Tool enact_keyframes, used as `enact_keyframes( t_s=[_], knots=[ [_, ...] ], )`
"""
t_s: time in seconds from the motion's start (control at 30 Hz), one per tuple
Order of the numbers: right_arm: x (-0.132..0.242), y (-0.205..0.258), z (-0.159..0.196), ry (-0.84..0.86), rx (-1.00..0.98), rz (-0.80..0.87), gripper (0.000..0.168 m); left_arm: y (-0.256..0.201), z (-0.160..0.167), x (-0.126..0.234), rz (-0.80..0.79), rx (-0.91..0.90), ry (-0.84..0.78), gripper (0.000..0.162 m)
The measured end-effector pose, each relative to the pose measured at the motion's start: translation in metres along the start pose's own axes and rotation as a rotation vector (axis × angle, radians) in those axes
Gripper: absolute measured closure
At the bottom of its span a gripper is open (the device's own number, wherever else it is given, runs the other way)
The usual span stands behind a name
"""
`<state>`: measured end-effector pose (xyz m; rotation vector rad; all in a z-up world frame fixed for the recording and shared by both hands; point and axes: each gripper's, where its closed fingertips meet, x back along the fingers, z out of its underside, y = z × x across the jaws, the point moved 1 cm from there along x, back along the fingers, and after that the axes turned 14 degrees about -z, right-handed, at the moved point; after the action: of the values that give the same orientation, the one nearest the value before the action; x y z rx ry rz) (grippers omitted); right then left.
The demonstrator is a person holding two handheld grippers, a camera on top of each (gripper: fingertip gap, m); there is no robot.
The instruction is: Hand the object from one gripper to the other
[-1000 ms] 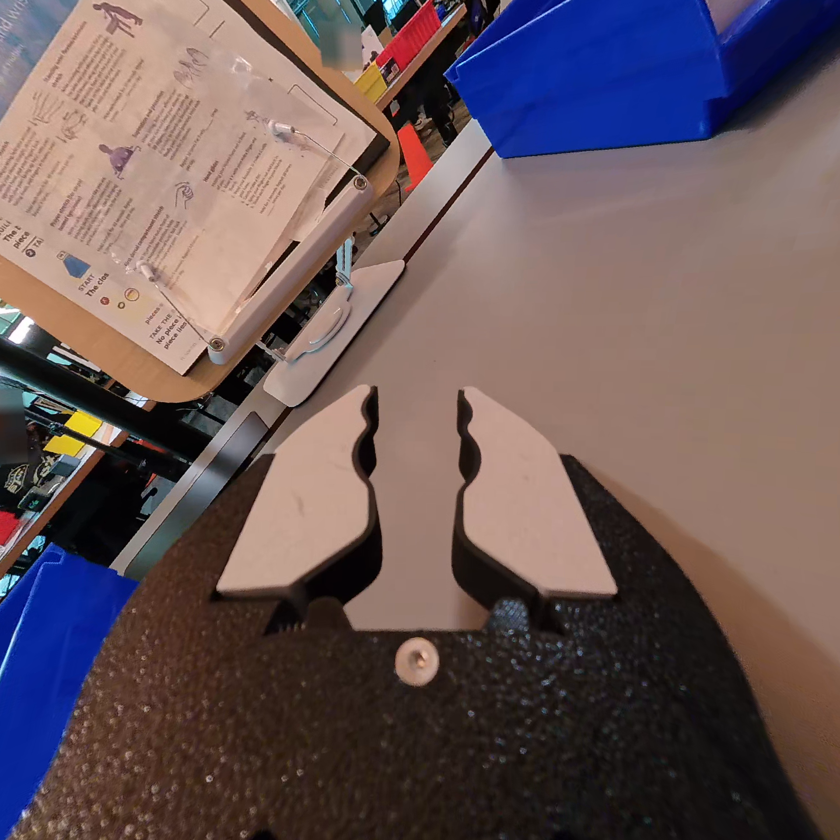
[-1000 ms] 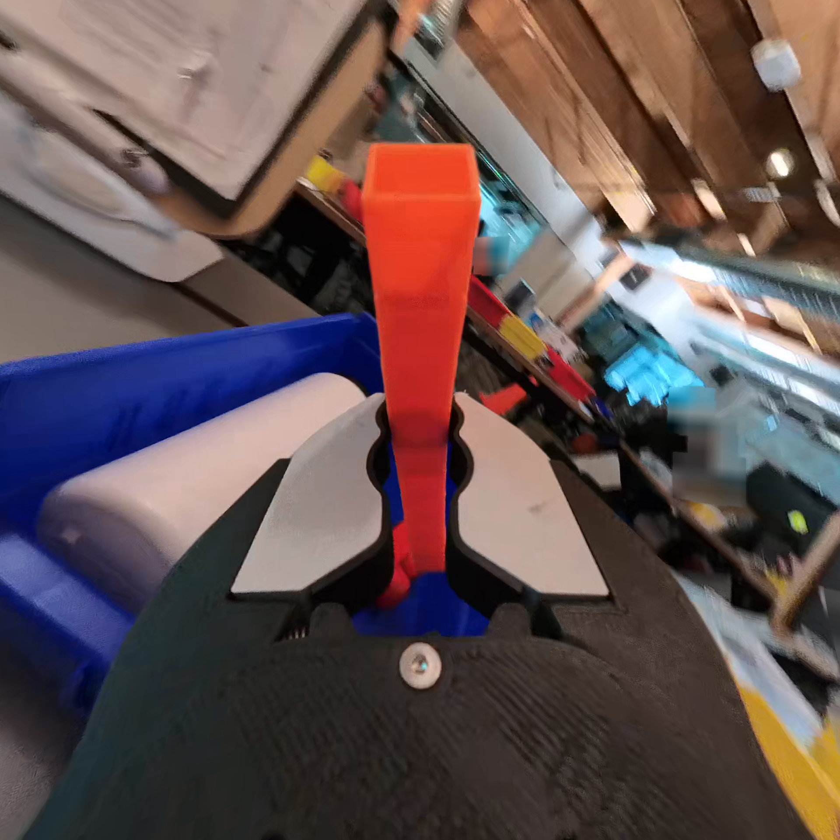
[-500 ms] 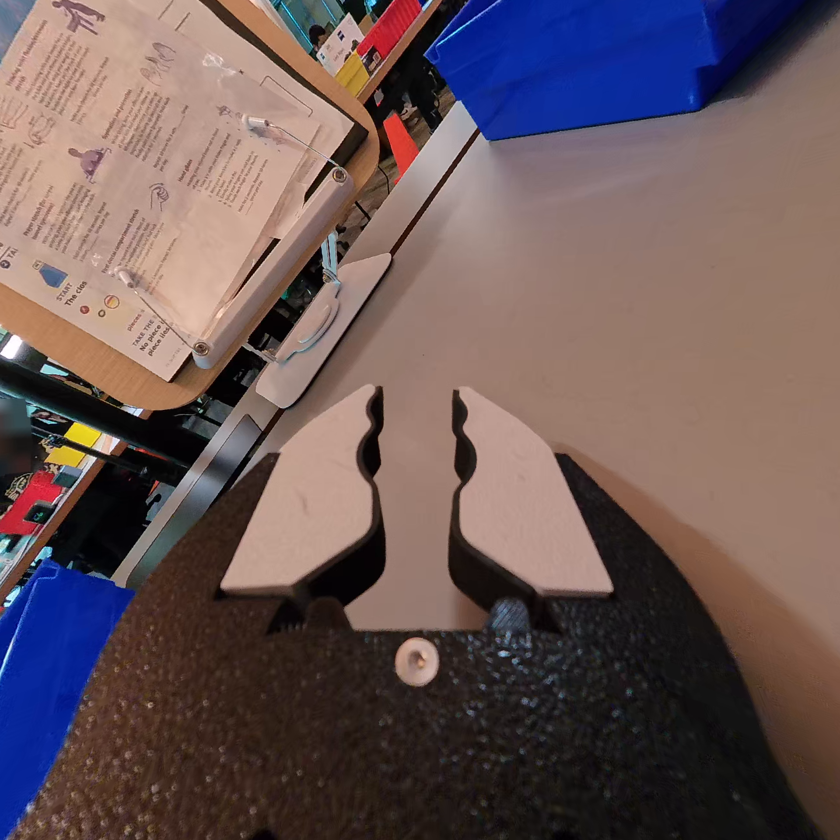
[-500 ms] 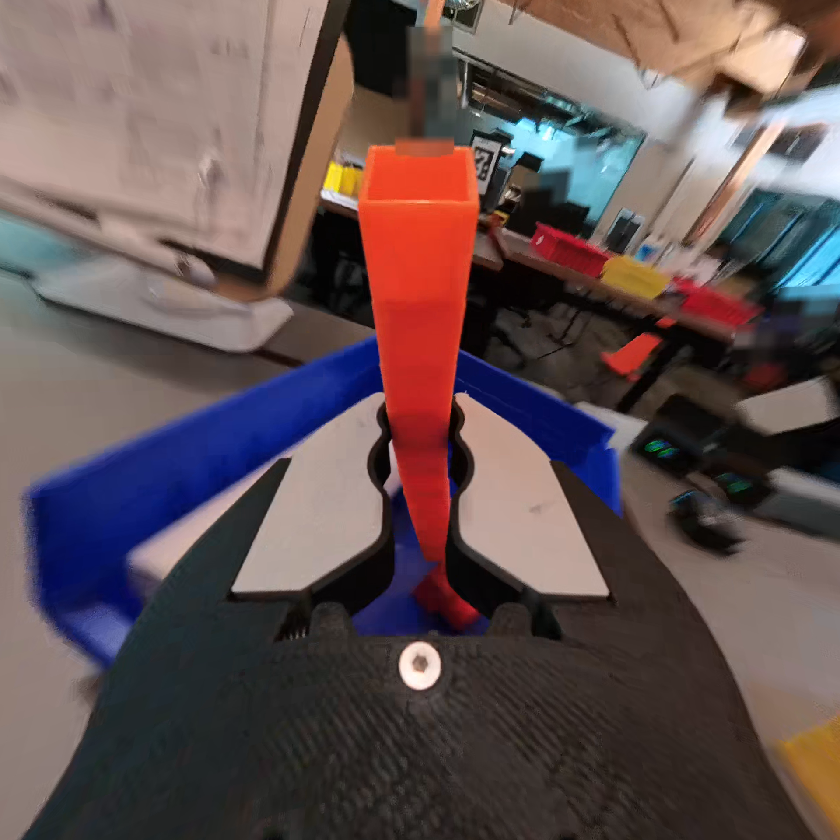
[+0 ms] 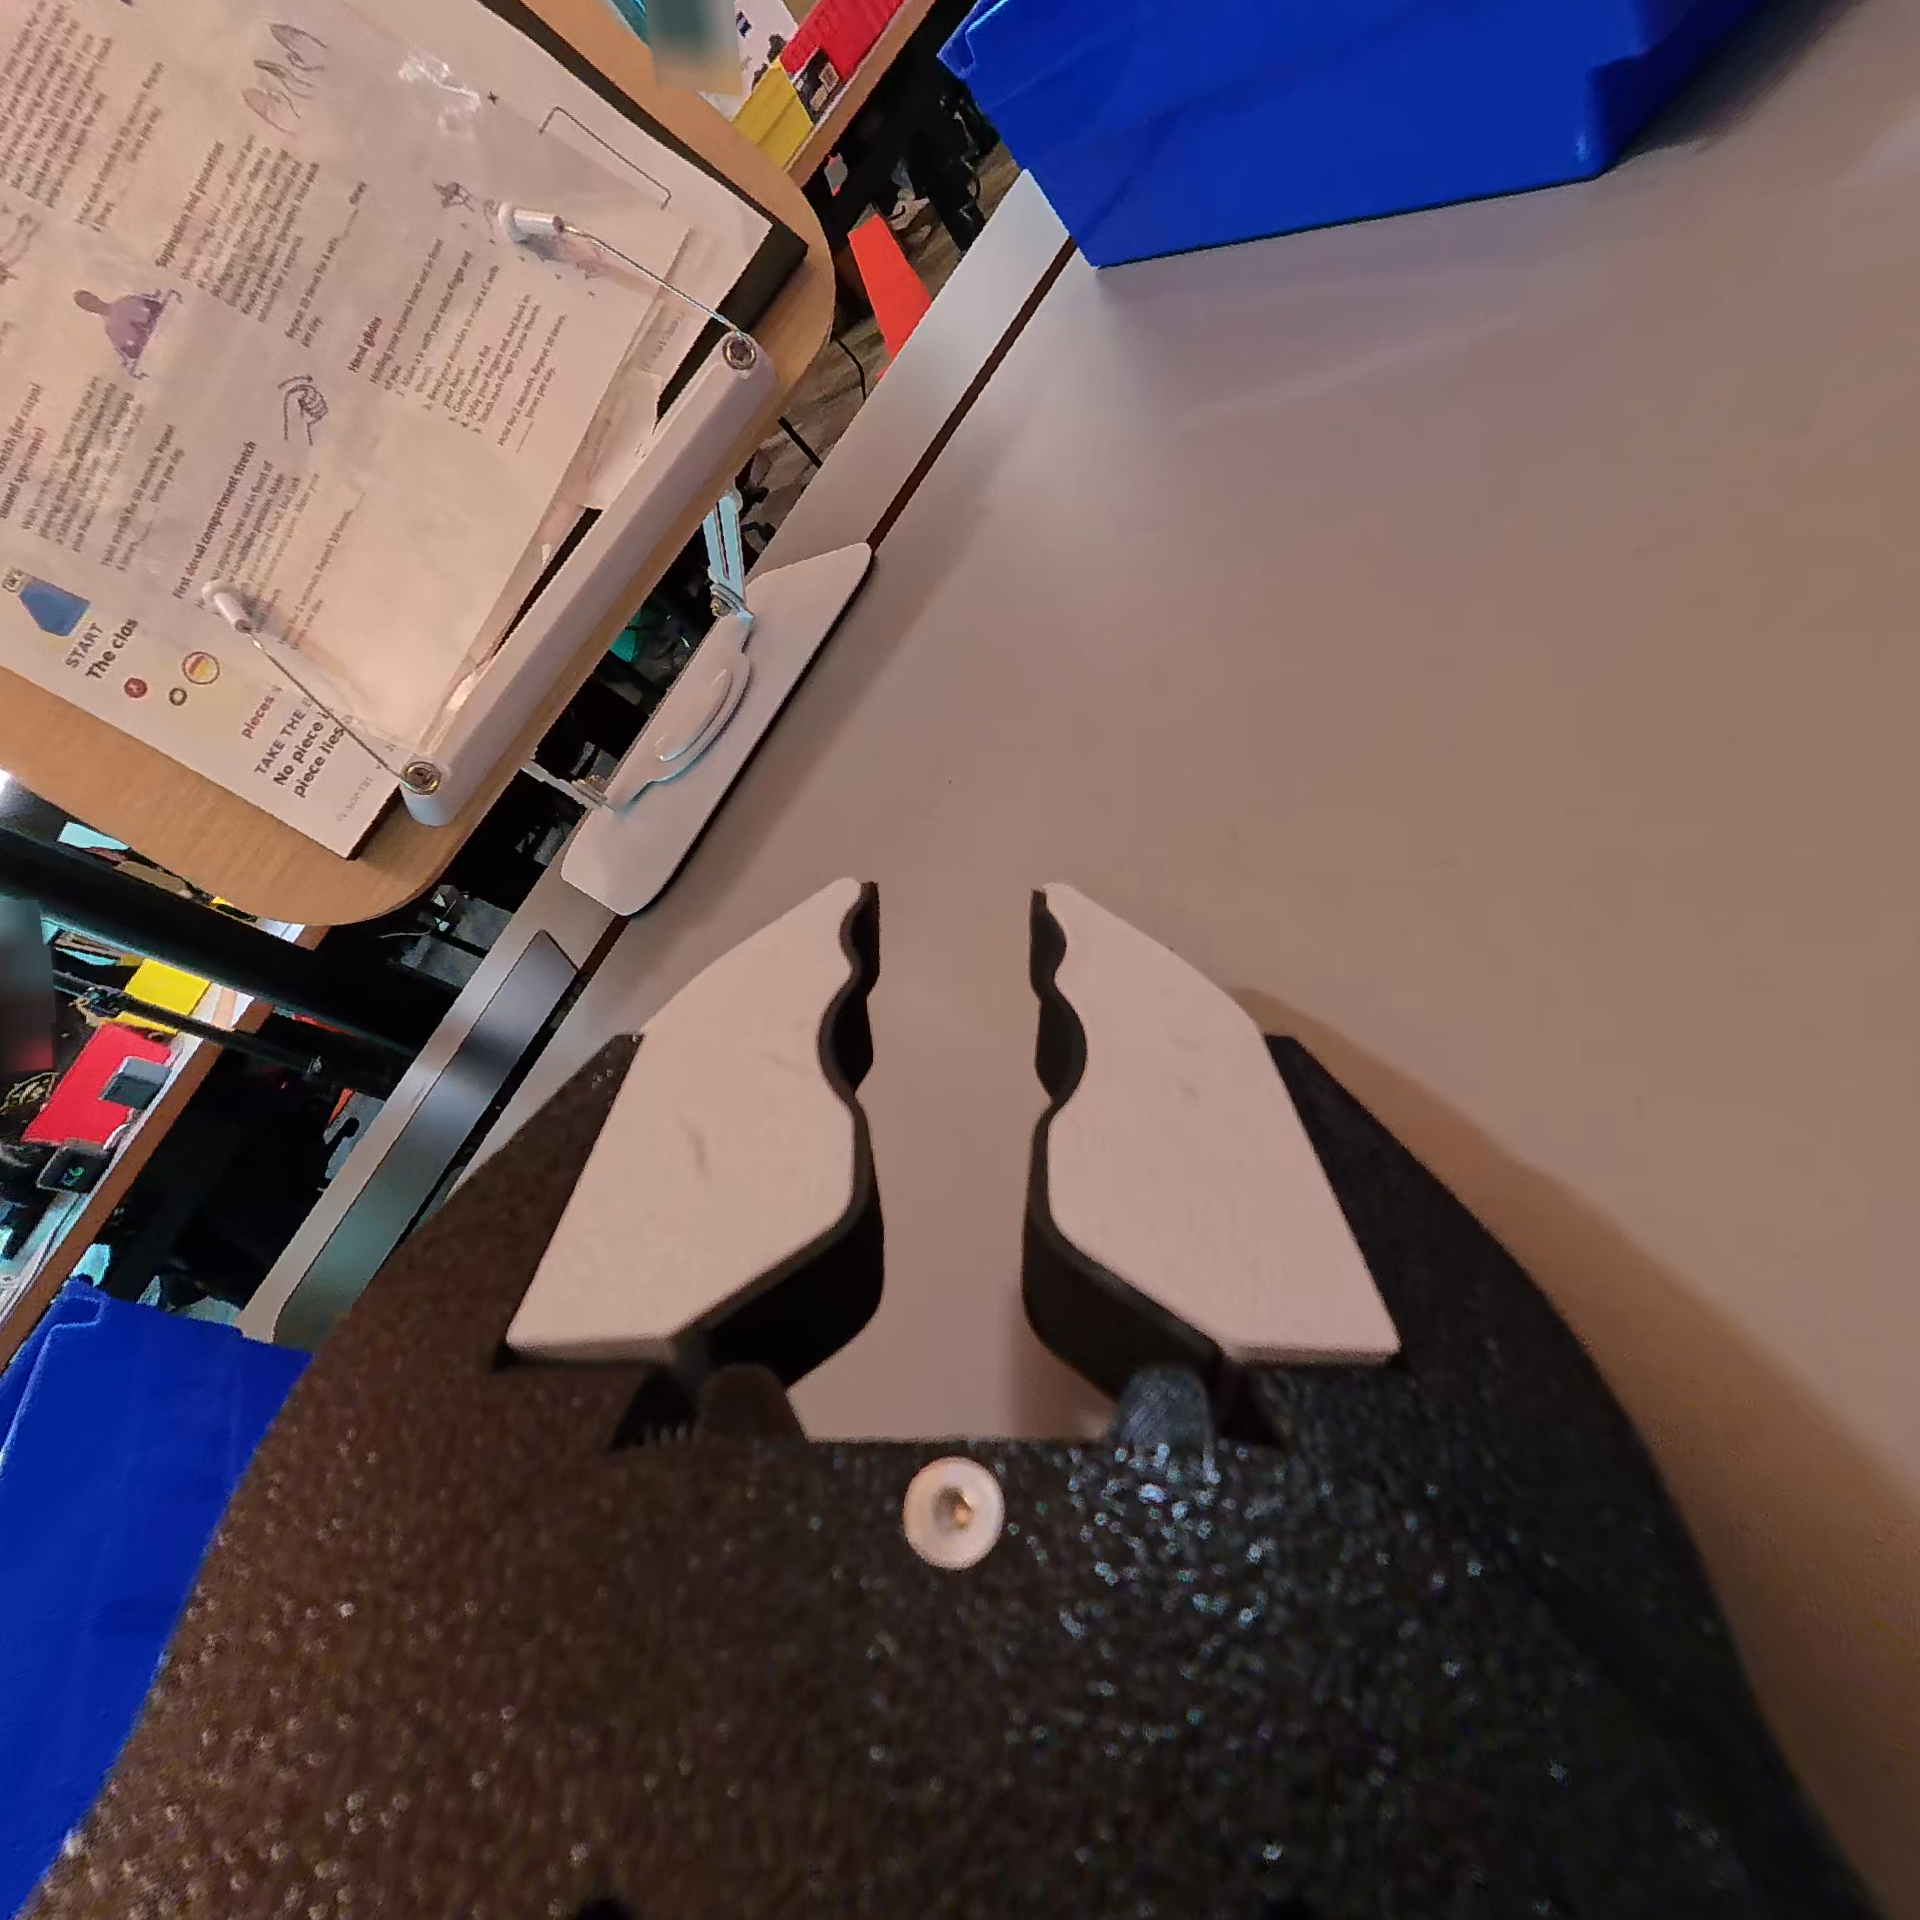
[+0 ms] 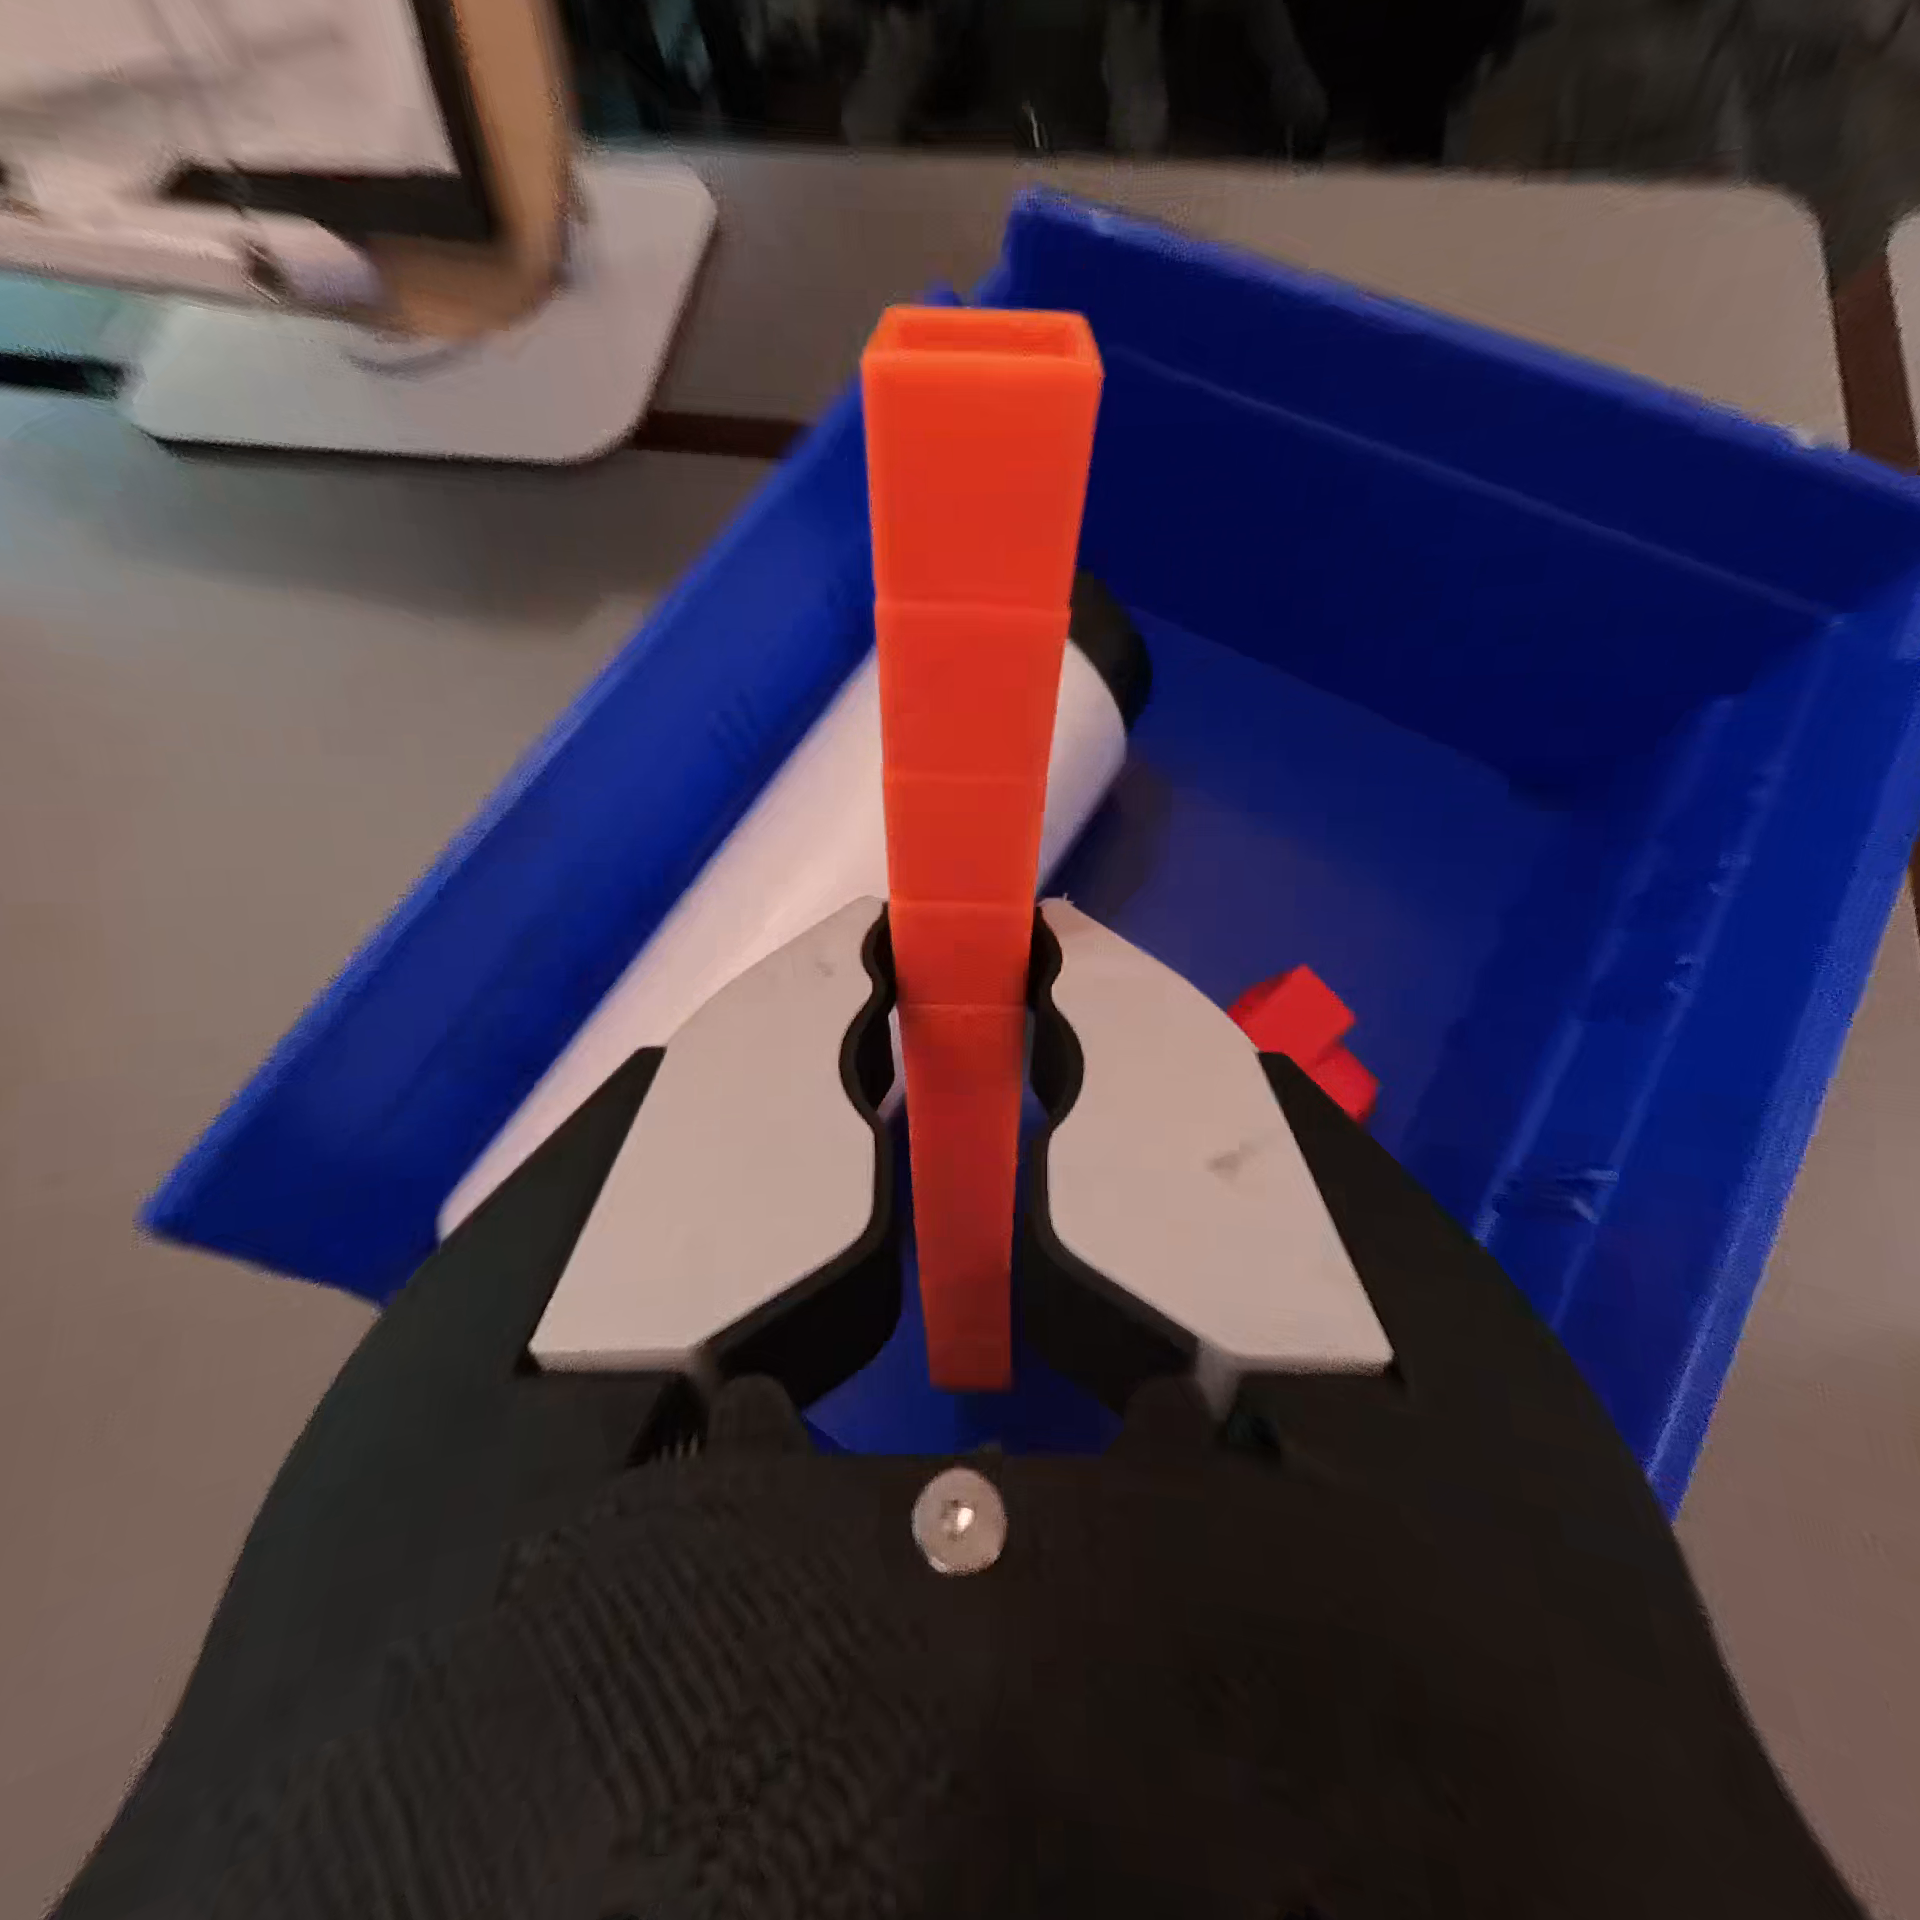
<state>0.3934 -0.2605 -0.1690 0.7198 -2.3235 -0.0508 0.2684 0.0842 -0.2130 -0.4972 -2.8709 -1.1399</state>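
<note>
Grey tabletop (image 5: 1455,675) spreads beneath both tools. Clamped between the right gripper (image 6: 958,920) jaws, an orange square tube (image 6: 977,665) stands up over a blue bin (image 6: 1538,582) holding a white roll (image 6: 790,894) and red piece (image 6: 1304,1023). Parted on nothing, the left gripper (image 5: 954,899) faces a document stand (image 5: 665,727).

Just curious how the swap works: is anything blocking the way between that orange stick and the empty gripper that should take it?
Cannot fully tell. The right gripper grips the orange stick above the blue bin. The left gripper is open over bare table. Neither view shows the other gripper, so the gap between them is unseen.
</note>
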Motion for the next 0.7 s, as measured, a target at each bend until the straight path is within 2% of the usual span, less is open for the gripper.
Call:
enact_keyframes(
  t_s=[0.07, 0.2, 0.3, 0.4, 0.43, 0.5, 0.53, 0.6, 0.7],
  knots=[
    [-0.010, -0.018, 0.012, 0.097, -0.025, 0.071, 0.146, 0.001, 0.001, 0.000, -0.004, 0.000, 0.002, 0.135],
    [-0.023, -0.034, 0.021, 0.095, -0.004, 0.161, 0.146, 0.004, 0.003, 0.000, -0.011, 0.010, 0.008, 0.135],
    [-0.017, -0.034, 0.010, 0.024, 0.017, 0.189, 0.132, 0.004, 0.003, -0.001, -0.009, 0.007, 0.014, 0.135],
    [-0.010, -0.031, 0.001, -0.007, 0.060, 0.207, 0.111, 0.003, 0.002, 0.000, -0.015, -0.012, 0.015, 0.135],
    [-0.004, -0.026, -0.005, -0.020, 0.106, 0.225, 0.110, 0.004, 0.002, 0.000, -0.020, -0.012, 0.014, 0.135],
    [0.008, -0.007, -0.024, -0.100, 0.220, 0.270, 0.093, 0.008, 0.000, 0.001, -0.032, 0.014, 0.010, 0.135],
    [0.012, 0.011, -0.032, -0.150, 0.271, 0.260, 0.092, 0.011, -0.001, 0.002, -0.039, 0.045, 0.005, 0.134],
    [0.015, 0.062, -0.042, -0.323, 0.352, 0.160, 0.086, 0.021, -0.006, 0.004, -0.053, 0.136, -0.010, 0.132],
    [0.018, 0.147, -0.042, -0.621, 0.421, -0.056, 0.086, 0.044, -0.014, 0.011, -0.087, 0.285, -0.043, 0.131]
  ],
)
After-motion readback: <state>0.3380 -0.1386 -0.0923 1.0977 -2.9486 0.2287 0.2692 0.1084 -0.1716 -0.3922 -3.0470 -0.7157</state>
